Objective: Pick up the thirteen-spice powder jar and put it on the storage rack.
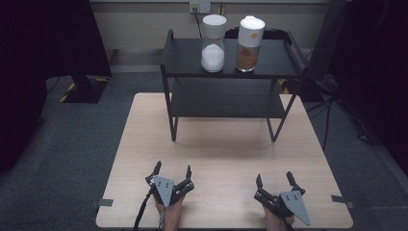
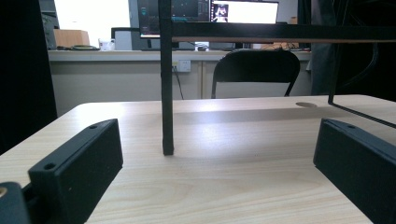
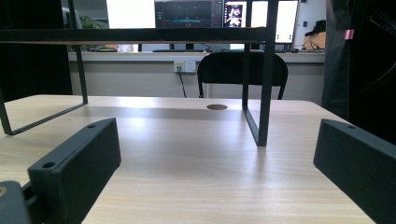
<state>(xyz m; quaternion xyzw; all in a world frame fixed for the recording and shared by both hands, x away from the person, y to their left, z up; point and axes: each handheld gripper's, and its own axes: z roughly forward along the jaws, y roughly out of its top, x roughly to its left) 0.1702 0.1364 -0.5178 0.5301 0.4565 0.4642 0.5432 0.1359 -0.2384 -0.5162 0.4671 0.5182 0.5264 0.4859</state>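
A black two-tier metal shelf (image 1: pixel 231 77) stands at the far half of the light wooden table (image 1: pixel 221 159). On its top tier are a glass jar of white grains (image 1: pixel 212 43) with a white lid and a jar of brown grains (image 1: pixel 249 44) beside it. My left gripper (image 1: pixel 172 170) rests open near the front edge, left of centre, with nothing between its fingers. My right gripper (image 1: pixel 274 178) rests open at the front right, also holding nothing. In the left gripper view the shelf's front left leg (image 2: pixel 166 93) stands ahead; the front right leg (image 3: pixel 264 88) stands ahead in the right gripper view.
A black office chair (image 2: pixel 256 72) and a desk with monitors (image 3: pixel 205 14) lie beyond the table. Cables (image 1: pixel 332 110) trail on the grey carpet at the right. A black stand base (image 1: pixel 84 89) sits on the floor at the left. Bare tabletop lies between the grippers and the shelf.
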